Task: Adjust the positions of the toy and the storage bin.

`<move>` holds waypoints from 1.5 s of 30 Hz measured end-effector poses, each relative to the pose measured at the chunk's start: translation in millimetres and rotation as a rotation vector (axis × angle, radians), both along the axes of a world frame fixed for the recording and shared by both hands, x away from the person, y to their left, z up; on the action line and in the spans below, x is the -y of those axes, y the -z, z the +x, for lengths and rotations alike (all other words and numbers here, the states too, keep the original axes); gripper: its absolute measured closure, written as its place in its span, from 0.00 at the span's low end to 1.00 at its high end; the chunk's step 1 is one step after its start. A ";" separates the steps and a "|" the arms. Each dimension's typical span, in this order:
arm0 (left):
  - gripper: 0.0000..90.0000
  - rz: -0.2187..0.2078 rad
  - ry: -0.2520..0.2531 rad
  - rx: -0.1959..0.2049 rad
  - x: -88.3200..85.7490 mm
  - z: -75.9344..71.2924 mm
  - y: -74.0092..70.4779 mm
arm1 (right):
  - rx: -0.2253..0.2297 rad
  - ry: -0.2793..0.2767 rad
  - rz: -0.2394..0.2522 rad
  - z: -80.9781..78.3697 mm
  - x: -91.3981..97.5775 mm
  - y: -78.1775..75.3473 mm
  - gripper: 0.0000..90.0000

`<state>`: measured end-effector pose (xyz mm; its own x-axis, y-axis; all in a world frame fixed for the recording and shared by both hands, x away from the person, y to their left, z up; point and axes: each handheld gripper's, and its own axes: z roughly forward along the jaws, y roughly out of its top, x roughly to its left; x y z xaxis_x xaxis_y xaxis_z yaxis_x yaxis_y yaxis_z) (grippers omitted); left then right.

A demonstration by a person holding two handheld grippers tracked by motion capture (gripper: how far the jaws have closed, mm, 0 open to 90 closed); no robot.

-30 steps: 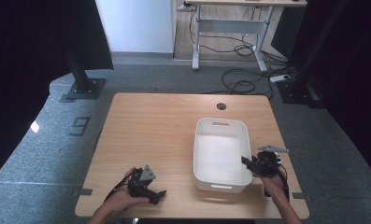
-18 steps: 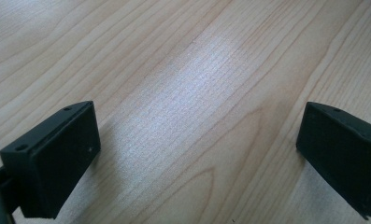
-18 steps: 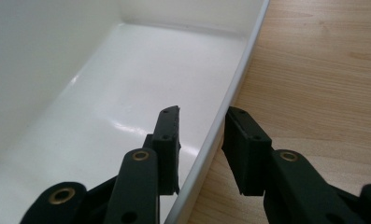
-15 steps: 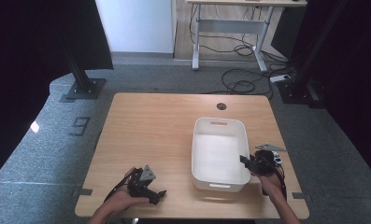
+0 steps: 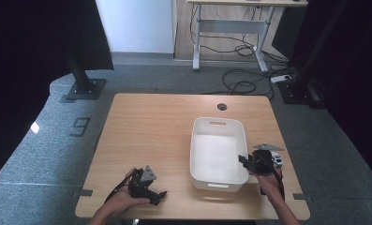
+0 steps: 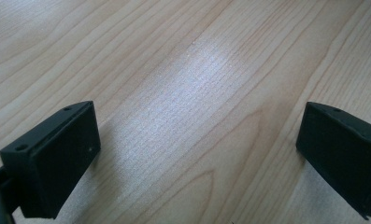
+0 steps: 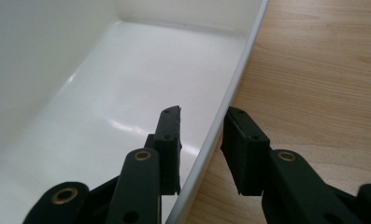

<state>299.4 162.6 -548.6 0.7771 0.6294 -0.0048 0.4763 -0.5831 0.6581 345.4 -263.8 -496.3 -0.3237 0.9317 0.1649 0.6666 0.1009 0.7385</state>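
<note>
A white plastic bin [image 5: 216, 150] stands empty on the right half of the wooden table [image 5: 146, 126]. My right gripper [image 5: 243, 161] is at the bin's right wall near its front corner. In the right gripper view the gripper [image 7: 202, 140] is open and straddles that wall of the bin [image 7: 103, 93]: one jaw is inside and one outside over the wood, with a small gap to the rim. My left gripper [image 5: 159, 197] rests near the table's front edge at the left. It is open [image 6: 197, 154] over bare wood with nothing between its jaws.
A round cable hole [image 5: 222, 107] sits in the table behind the bin. Broad bare wood lies left of the bin. Beyond the table are a black stand base [image 5: 83, 89], a desk frame [image 5: 230, 28] and floor cables [image 5: 242, 84].
My right gripper has edged slightly left, onto the bin's right wall. The left gripper and the bin have stayed put.
</note>
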 end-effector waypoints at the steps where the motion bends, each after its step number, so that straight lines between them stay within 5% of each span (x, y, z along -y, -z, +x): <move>1: 0.00 0.000 0.000 0.000 0.1 0.0 0.0 | 0.001 0.000 0.001 0.4 -0.6 0.1 0.75; 45: 0.00 -0.001 -0.001 0.000 0.5 0.2 0.1 | -0.007 -0.020 0.006 12.9 -29.5 -0.3 0.75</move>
<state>299.6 162.1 -548.7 0.7766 0.6299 -0.0059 0.4769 -0.5818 0.6588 358.2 -234.3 -496.0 -0.3413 0.9239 0.1728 0.6695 0.1099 0.7346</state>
